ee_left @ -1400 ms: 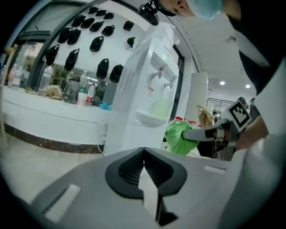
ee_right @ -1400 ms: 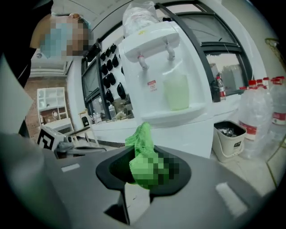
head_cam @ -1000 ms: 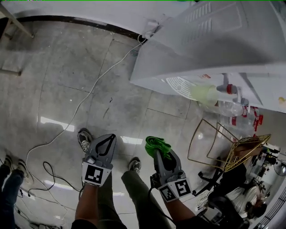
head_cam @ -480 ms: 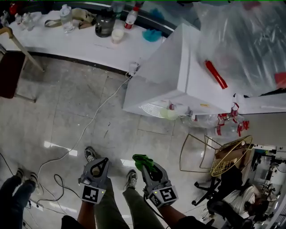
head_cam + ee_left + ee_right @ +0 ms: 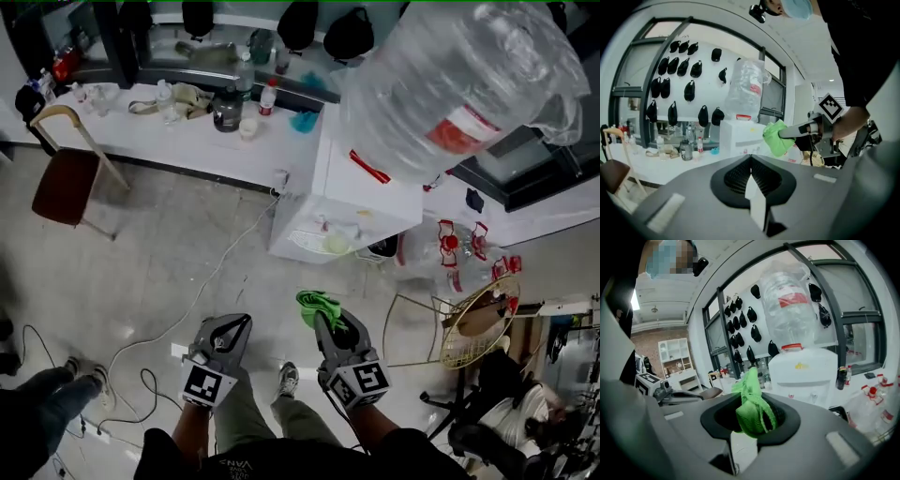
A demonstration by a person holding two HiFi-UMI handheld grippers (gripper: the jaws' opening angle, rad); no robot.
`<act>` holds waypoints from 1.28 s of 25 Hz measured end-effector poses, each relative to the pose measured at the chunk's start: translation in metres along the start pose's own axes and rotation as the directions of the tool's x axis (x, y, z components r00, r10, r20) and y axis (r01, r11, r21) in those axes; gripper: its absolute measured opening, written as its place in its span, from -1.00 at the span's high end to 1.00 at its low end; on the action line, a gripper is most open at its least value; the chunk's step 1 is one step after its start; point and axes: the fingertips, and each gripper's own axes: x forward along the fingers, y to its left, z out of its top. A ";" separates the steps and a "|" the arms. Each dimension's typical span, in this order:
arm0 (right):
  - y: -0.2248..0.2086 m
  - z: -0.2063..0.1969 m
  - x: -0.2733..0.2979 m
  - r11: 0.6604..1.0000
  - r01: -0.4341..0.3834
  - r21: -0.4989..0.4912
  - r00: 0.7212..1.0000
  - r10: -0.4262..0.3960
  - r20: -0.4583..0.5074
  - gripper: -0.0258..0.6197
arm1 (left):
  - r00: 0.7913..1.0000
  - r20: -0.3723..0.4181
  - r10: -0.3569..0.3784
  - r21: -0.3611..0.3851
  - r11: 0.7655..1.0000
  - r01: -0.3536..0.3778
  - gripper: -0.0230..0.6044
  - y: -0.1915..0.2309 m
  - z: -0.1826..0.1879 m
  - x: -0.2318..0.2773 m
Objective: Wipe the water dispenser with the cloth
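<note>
Approach step, nothing wiped yet

Right gripper point(image 5: 330, 326) pinches the green cloth point(image 5: 317, 305); left gripper point(image 5: 236, 326) is pressed together (empty). Next it probably reaches far to the water dispenser point(image 5: 356, 202).

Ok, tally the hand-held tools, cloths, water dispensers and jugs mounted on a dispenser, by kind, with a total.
Grey hand-held tools: 2 (left tool, right tool)
Green cloth, gripped in the right tool: 1
White box-shaped water dispenser: 1
Clear plastic water jug on top of it: 1
Total: 5
</note>
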 end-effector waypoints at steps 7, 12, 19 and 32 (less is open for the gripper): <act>-0.011 0.043 -0.086 1.000 0.003 -0.008 0.999 -0.003 0.052 0.60 | 1.000 0.008 -0.009 0.080 0.997 0.009 0.92 -0.055 0.068 -0.024; -0.015 0.059 -0.137 0.999 -0.024 0.030 0.996 0.022 0.082 0.60 | 0.999 0.049 0.018 0.115 0.993 -0.024 0.92 -0.098 0.104 -0.041; -0.013 0.076 -0.181 0.996 -0.086 0.005 0.985 0.084 0.151 0.60 | 0.996 0.083 0.035 0.174 0.984 -0.049 0.92 -0.144 0.126 -0.058; -0.033 0.075 -0.210 0.998 -0.051 -0.033 0.983 0.056 0.176 0.61 | 0.987 0.139 0.081 0.207 0.972 -0.109 0.92 -0.177 0.141 -0.065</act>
